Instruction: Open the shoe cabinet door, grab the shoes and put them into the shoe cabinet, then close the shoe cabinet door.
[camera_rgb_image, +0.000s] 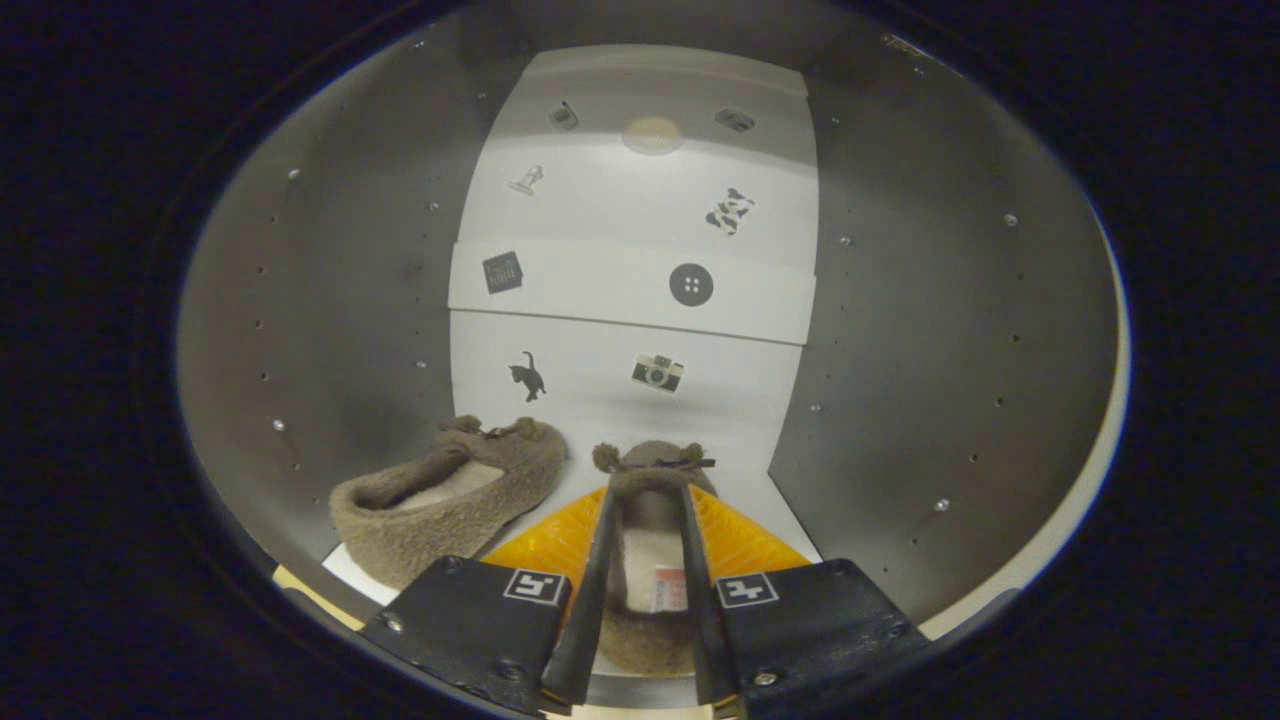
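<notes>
I am looking into the shoe cabinet (330, 330), whose door is open. A fuzzy brown slipper (440, 505) rests on the cabinet floor, ahead and to the left of my fingers, with its toe toward the back wall. A second matching slipper (645, 565) lies between my fingers, its pale insole facing up and its toe pointing away. My gripper (650, 487) is shut on this second slipper, both fingers pressing its sides near the upper. I cannot tell whether it rests on the floor or hangs just above it.
Grey metal side walls (930, 350) with small holes close in on both sides. The white back wall (620, 200) carries small picture stickers, and a white shelf edge (600, 300) crosses it at mid height. Free floor lies to the right of the held slipper.
</notes>
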